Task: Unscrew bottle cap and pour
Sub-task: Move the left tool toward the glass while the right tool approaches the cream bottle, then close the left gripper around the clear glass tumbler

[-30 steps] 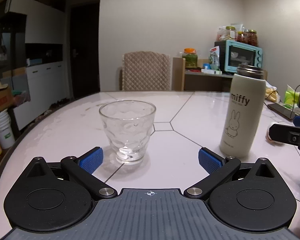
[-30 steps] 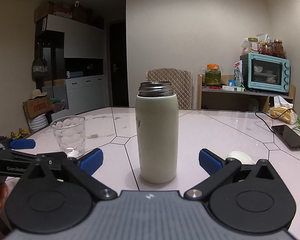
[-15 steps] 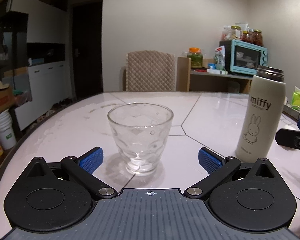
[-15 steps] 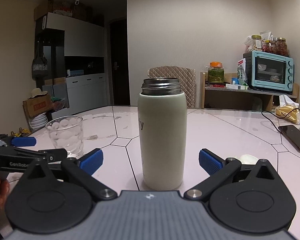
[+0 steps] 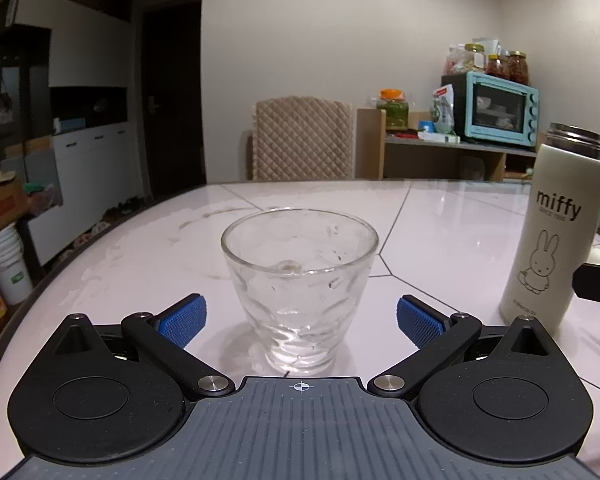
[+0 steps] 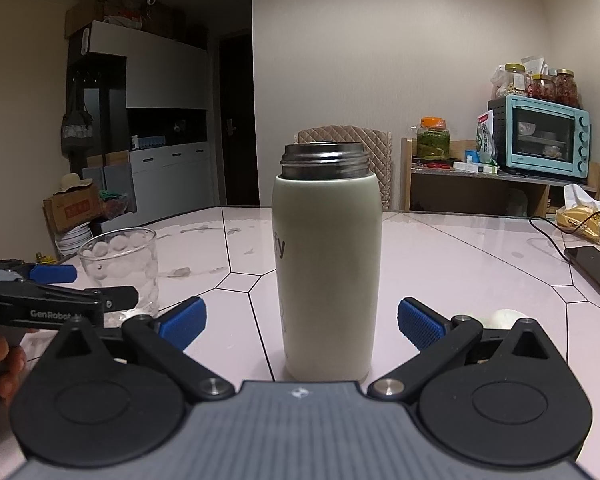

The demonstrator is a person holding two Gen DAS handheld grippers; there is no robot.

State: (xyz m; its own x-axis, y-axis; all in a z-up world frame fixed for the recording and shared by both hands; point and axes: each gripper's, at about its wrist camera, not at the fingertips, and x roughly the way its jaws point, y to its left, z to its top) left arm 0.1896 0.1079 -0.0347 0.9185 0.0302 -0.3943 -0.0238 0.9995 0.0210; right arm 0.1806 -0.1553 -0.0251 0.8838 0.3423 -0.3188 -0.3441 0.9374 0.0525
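Both grippers have closed in; uncapped bottle (image 6: 327,276) stands upright.

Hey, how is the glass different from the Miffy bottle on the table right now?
The glass is clear and dimpled; the bottle is opaque cream with a bare steel threaded neck. The glass is short and flares toward its rim, while the bottle is tall and straight-sided. The glass sits between the open left gripper fingers; the bottle sits between the open right gripper fingers. Both stand upright on the table, open at the top and ungripped.
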